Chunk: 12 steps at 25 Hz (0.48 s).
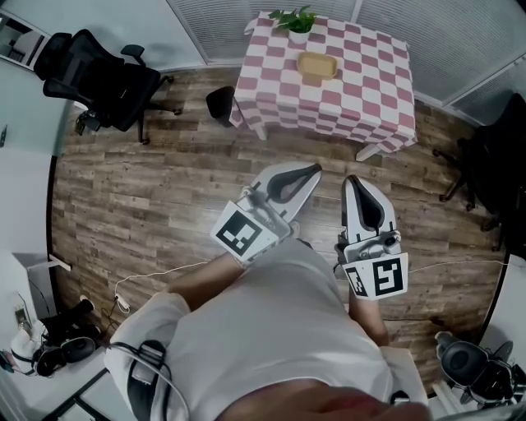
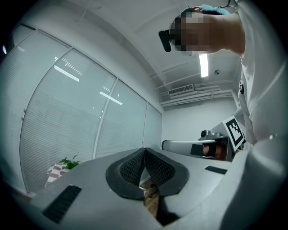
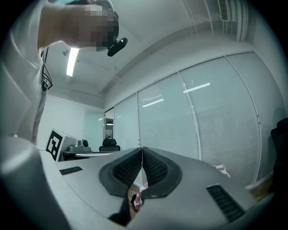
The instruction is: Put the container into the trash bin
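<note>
Container (image 1: 318, 66), a shallow tan tray, lies on the checked tabletop (image 1: 362, 103) at twelve o'clock, well apart from both tools. A plant (image 1: 297, 23) stands just past it at its eleven o'clock. At eleven o'clock the bin (image 1: 220, 104), small and black, stands on the floor just beside the tabletop's left corner.

The left tool (image 1: 312, 171) is clenched on nothing, its pads (image 2: 132, 167) meeting. The right tool (image 1: 353, 181) is likewise clenched and empty. Both point toward twelve o'clock.

The step in hand looks like the approach. To do it well, I would:
- spread one tool's jaws before reaching the tabletop;
- come in at the tray's near rim, clear of the plant;
- pinch the rim rather than the flat base;
- carry it level toward eleven o'clock, since the bin's mouth seems narrow.
</note>
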Tool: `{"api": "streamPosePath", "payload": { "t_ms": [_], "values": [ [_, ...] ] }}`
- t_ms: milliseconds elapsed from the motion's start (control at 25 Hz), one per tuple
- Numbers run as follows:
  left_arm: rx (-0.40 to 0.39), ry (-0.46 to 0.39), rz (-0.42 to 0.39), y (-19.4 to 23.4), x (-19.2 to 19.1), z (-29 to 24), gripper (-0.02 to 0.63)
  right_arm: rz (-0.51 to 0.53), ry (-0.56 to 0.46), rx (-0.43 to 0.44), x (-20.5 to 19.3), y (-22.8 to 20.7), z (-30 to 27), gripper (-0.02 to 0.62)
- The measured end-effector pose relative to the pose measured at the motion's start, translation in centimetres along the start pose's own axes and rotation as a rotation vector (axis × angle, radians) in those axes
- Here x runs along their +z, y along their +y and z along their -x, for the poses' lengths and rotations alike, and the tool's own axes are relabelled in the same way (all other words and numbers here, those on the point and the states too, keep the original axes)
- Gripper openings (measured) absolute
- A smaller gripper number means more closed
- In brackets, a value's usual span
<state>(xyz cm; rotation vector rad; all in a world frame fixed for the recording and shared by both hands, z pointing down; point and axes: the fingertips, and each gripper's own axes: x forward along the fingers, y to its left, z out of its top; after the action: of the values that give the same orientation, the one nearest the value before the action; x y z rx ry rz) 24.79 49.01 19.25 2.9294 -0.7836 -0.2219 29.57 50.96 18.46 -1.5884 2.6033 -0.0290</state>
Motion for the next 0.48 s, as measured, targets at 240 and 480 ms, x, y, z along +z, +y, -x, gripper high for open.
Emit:
{"api": "streamPosePath", "payload": {
  "t_ms": [240,480],
  "values": [
    [0.013,0.0,0.002,0.9,-0.2,-0.9,0.031,-0.012,0.009,0.018,-0.6,-0.9,-1.1,0.031],
    [0.017,0.008,-0.01,3.4,-0.6,-1.9,0.031,-0.012,0.016,0.023,-0.9,-2.0,-3.5,0.031]
  ]
}}
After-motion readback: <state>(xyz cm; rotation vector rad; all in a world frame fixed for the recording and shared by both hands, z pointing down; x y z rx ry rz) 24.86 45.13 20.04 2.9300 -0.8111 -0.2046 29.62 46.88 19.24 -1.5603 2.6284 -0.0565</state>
